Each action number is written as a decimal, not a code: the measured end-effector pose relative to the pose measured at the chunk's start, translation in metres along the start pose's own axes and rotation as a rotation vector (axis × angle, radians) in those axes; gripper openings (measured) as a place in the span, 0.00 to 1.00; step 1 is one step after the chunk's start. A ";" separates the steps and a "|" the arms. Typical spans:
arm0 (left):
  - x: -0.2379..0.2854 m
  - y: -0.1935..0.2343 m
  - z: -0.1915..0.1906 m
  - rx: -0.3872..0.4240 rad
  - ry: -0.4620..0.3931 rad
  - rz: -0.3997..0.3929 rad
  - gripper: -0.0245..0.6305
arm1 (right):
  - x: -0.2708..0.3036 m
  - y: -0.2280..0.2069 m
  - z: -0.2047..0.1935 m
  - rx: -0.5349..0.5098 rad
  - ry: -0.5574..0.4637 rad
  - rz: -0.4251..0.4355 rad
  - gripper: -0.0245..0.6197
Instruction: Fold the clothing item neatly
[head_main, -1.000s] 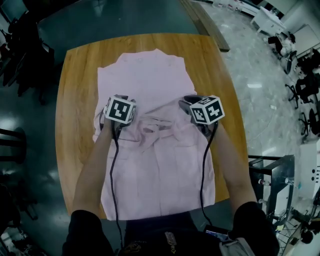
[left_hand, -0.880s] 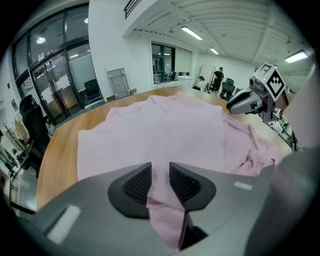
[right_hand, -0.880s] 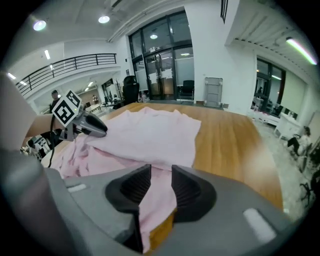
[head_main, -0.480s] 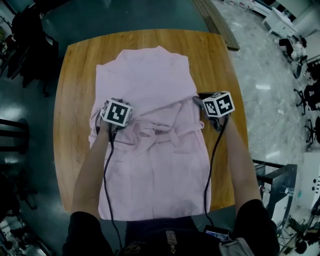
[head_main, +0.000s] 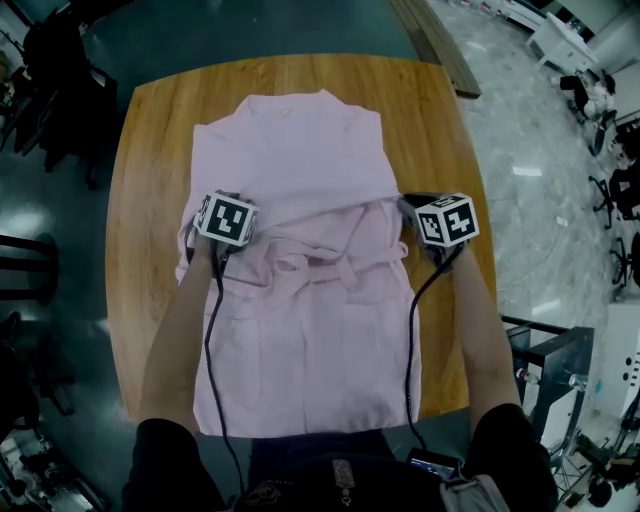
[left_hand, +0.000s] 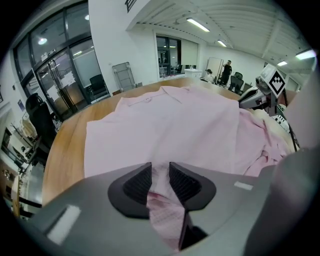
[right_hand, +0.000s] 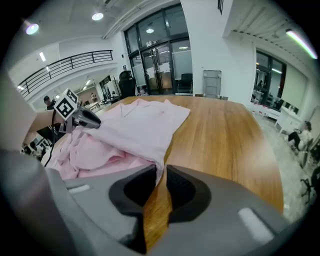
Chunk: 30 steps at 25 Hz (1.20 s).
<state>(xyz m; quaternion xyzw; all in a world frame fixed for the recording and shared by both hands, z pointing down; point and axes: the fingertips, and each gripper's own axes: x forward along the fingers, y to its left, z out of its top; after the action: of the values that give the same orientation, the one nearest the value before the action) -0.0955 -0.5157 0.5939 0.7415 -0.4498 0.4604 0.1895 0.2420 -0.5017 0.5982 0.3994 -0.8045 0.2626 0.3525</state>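
Clothing, a pale pink shirt (head_main: 300, 190), lies spread along the wooden table (head_main: 150, 200), with its collar (head_main: 300, 100) at the far end and its hem at the near edge, close to the person. Across its middle the cloth is bunched into loose folds (head_main: 310, 262) between the two tools.

The left gripper (left_hand: 160, 175) sits at the shirt's left edge. Its jaws stand narrowly apart and are clamped on a pinch of pink fabric that fills the gap.

The right gripper (right_hand: 161, 180) sits at the shirt's right edge, over bare wood. Its jaws have just been closing and now stand narrow, with the cloth's edge caught between their tips.
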 end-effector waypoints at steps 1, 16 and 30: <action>-0.002 0.001 0.000 0.002 -0.001 0.004 0.22 | -0.002 -0.001 -0.001 0.006 0.000 0.002 0.13; -0.074 0.058 -0.045 -0.099 -0.007 0.084 0.21 | -0.051 0.017 0.034 -0.078 -0.070 0.020 0.14; -0.138 0.013 -0.149 -0.150 -0.033 -0.004 0.21 | -0.111 0.120 -0.004 -0.106 -0.121 0.129 0.14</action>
<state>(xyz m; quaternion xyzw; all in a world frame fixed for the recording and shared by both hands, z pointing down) -0.2062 -0.3511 0.5499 0.7337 -0.4845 0.4128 0.2378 0.1920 -0.3829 0.4975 0.3427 -0.8612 0.2173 0.3061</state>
